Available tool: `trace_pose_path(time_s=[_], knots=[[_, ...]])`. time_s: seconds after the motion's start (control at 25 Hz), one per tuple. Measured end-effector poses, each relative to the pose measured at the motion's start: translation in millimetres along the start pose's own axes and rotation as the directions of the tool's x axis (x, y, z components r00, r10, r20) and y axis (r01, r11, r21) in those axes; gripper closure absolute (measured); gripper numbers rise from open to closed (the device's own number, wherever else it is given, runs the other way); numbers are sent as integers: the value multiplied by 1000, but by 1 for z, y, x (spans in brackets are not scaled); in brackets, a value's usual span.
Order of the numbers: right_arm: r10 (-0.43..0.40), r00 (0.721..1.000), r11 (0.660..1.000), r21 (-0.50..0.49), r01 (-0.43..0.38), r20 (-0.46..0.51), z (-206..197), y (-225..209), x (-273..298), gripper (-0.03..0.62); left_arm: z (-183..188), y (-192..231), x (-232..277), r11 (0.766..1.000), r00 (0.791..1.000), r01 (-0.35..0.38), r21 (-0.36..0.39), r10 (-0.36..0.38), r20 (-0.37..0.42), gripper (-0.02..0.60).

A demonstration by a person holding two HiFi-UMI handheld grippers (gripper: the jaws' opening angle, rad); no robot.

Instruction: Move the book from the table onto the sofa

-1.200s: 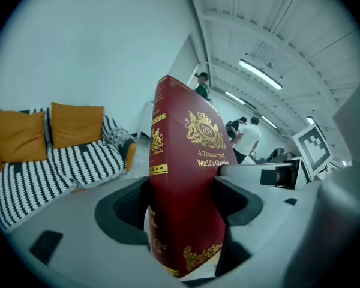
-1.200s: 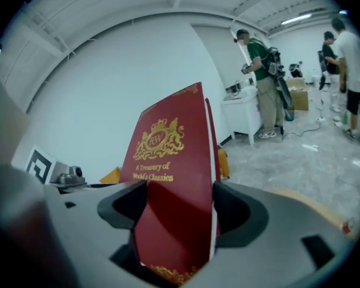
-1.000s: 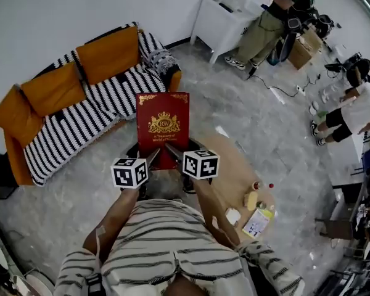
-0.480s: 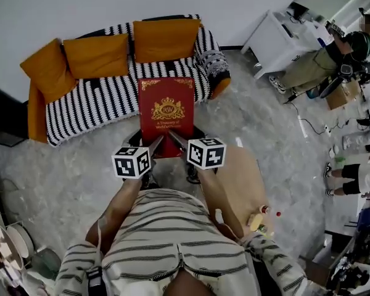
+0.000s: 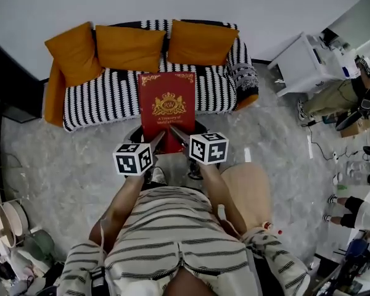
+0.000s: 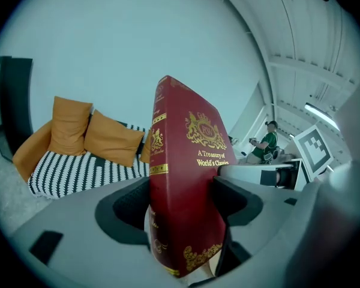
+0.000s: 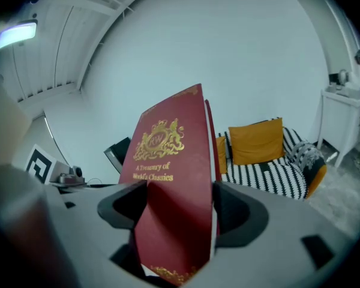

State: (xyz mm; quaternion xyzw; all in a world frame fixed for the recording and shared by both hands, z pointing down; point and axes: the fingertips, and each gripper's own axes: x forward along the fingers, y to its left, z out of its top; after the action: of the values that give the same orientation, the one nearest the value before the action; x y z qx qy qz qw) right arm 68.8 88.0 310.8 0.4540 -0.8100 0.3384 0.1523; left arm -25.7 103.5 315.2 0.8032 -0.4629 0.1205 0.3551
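Note:
A red hardback book point(image 5: 167, 108) with gold print is held in the air in front of me, its cover facing up in the head view. My left gripper point(image 5: 156, 142) is shut on its near left edge and my right gripper point(image 5: 175, 135) is shut on its near right edge. In the left gripper view the book point(image 6: 186, 191) stands between the jaws, spine toward the camera. The right gripper view shows its front cover point(image 7: 171, 197) clamped between the jaws. The striped sofa point(image 5: 117, 91) with orange cushions point(image 5: 131, 47) lies just beyond the book's far edge.
A round wooden table point(image 5: 251, 189) is behind me at the right. A white desk point(image 5: 308, 60) stands right of the sofa, with people point(image 5: 342, 94) near it. A dark cabinet point(image 5: 15, 79) sits left of the sofa. Bowls point(image 5: 12, 217) lie at the lower left on the grey floor.
The view has turned so the sofa now sits square ahead and closer under the book. The table has slid further behind me. Both grippers keep their hold on the book.

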Motion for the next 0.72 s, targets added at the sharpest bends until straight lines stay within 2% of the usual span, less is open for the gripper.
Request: trace_pose_path(time_s=[0.32, 0.72], knots=[[44, 999, 998, -51, -46, -31, 24, 40, 25, 232, 27, 32, -26, 998, 998, -46, -38, 48, 41, 253], [57, 995, 996, -68, -63, -78, 27, 46, 69, 232, 32, 72, -15, 994, 997, -67, -84, 70, 39, 252]])
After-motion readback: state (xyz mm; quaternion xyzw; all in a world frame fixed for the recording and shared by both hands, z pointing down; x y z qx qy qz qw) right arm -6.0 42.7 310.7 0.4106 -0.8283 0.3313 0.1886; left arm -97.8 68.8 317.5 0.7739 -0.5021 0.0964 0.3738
